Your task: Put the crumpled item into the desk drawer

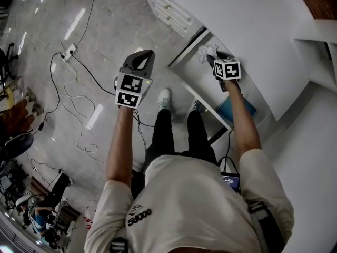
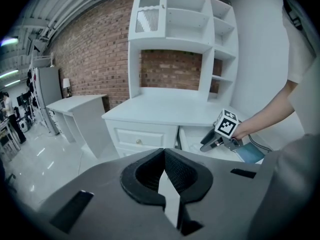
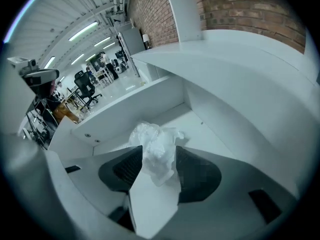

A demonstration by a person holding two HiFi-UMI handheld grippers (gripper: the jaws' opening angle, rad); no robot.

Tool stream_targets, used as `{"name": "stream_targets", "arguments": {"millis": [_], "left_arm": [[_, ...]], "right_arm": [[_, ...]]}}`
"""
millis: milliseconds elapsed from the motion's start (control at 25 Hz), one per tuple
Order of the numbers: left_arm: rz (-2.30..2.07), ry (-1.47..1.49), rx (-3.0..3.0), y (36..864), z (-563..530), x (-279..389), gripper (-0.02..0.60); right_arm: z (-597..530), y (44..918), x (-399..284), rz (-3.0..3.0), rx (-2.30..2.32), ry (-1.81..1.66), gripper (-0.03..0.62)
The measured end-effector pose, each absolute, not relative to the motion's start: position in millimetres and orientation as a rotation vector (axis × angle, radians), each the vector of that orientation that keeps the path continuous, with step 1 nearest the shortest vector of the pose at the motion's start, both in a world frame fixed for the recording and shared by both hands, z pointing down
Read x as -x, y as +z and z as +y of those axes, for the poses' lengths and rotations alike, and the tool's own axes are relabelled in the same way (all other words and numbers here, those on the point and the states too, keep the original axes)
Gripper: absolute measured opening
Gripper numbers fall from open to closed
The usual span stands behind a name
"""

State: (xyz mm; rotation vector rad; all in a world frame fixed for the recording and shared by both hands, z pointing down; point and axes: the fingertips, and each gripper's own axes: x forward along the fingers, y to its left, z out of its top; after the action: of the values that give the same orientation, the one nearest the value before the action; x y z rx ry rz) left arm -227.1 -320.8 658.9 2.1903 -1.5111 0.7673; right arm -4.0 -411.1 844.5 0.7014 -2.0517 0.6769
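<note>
The crumpled white item (image 3: 154, 149) sits between the jaws of my right gripper (image 3: 158, 153), just above the floor of the open white desk drawer (image 3: 205, 129). The jaws stand wide and the pads do not squeeze it. In the head view the right gripper (image 1: 212, 59) reaches into the drawer (image 1: 181, 63), with the crumpled item (image 1: 205, 51) at its tip. My left gripper (image 1: 143, 58) hangs over the floor, left of the drawer. Its jaws meet at the tips with nothing in them, as the left gripper view (image 2: 164, 153) shows.
The white desk top (image 1: 253, 30) and its hutch (image 2: 175, 29) rise beyond the drawer. A closed drawer with a knob (image 2: 139, 141) lies left of the open one. Cables and a power strip (image 1: 69, 50) trail over the glossy floor. A blue object (image 1: 238, 109) sits under the desk.
</note>
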Motion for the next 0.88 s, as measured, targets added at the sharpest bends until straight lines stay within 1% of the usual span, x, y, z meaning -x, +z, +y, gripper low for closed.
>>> {"name": "stream_targets", "arguments": {"millis": [200, 240, 440, 520, 880], "left_arm": [[-1.519, 0.745, -2.213, 651.1, -310.0, 233.5, 0.018], [-1.525, 0.747, -2.216, 649.1, -308.6, 235.0, 0.018], [-1.549, 0.729, -2.259, 617.4, -305.8, 232.0, 0.018], [-1.564, 0.721, -2.277, 600.3, -303.6, 231.4, 0.018], [-1.618, 0.648, -2.395, 509.9, -323.0, 217.0, 0.018]], "right_arm": [[-398.1, 826.1, -5.1, -2.062, -0.748, 0.635, 0.193], [-397.2, 820.3, -7.0, -2.067, -0.768, 0.631, 0.176], [-399.7, 760.2, -29.1, -2.095, -0.878, 0.534, 0.035], [-401.1, 729.7, -37.6, -2.102, -0.928, 0.470, 0.007], [-407.6, 574.3, -76.3, -2.183, -1.126, 0.278, 0.006]]}}
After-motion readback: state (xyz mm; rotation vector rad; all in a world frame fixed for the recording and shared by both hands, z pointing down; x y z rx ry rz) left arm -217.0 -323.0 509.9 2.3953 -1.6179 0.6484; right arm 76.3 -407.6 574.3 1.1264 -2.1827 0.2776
